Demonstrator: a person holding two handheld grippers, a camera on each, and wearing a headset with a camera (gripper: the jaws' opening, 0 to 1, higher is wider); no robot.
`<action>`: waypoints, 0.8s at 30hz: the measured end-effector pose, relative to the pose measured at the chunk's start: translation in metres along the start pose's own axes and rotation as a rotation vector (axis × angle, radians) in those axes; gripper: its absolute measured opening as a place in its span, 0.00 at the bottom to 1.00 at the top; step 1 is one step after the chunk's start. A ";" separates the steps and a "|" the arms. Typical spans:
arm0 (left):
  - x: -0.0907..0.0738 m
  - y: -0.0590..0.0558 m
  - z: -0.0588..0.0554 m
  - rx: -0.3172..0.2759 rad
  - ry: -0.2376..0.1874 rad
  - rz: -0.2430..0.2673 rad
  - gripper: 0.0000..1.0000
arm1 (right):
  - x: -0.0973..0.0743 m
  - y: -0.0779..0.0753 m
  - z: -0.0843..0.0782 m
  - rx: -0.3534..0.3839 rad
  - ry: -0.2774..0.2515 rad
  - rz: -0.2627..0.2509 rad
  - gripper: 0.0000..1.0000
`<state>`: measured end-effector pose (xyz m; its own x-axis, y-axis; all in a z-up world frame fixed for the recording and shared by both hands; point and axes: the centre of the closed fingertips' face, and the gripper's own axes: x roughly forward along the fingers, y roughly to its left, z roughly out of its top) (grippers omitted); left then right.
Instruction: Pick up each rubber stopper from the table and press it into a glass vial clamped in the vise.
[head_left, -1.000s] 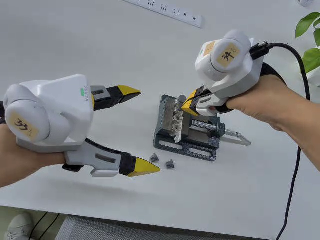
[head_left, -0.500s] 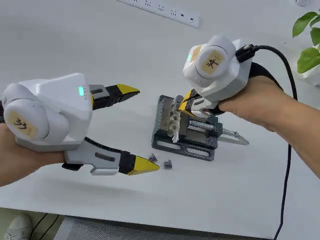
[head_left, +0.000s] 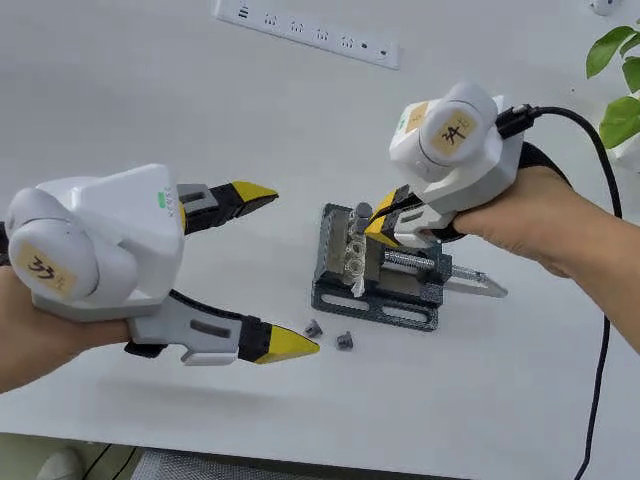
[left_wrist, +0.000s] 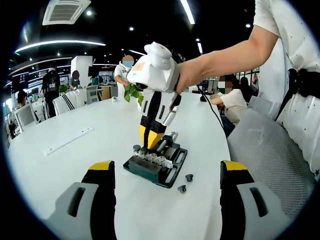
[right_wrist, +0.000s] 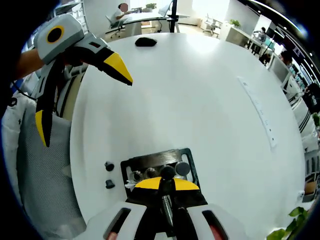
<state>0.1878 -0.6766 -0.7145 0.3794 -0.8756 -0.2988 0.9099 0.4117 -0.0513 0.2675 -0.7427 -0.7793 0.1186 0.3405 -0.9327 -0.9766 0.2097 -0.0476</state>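
Little is changing vs. 1 s ago: we're still holding the right white-and-yellow hand-held gripper (head_left: 383, 224) over the dark metal vise (head_left: 400, 305). Its jaws are closed tip to tip, tips on a grey rubber stopper (right_wrist: 166, 172) atop the clear glass vials (head_left: 352, 255), so probably pressing, not gripping. Two loose stoppers (head_left: 313, 328) are still lying on the white table (head_left: 200, 100) beside the vise, i.e. 2 left to fetch. The left gripper (head_left: 295, 270) is hanging wide open, empty. Its tan sticker (head_left: 48, 272) reads approx. "33"; the right one's scrawl is illegible.
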 end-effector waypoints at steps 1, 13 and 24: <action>0.000 0.000 0.000 -0.001 0.002 0.000 0.85 | -0.002 0.001 0.000 0.008 -0.012 0.000 0.02; -0.003 0.000 -0.002 0.014 0.039 0.002 0.86 | -0.022 -0.003 0.001 0.090 -0.141 -0.020 0.12; -0.010 0.002 -0.004 0.018 0.067 0.016 0.89 | -0.038 -0.001 -0.004 0.146 -0.233 -0.022 0.22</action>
<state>0.1851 -0.6656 -0.7156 0.3826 -0.8497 -0.3629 0.9068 0.4206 -0.0287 0.2635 -0.7593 -0.7449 0.1945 0.5324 -0.8239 -0.9390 0.3439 0.0006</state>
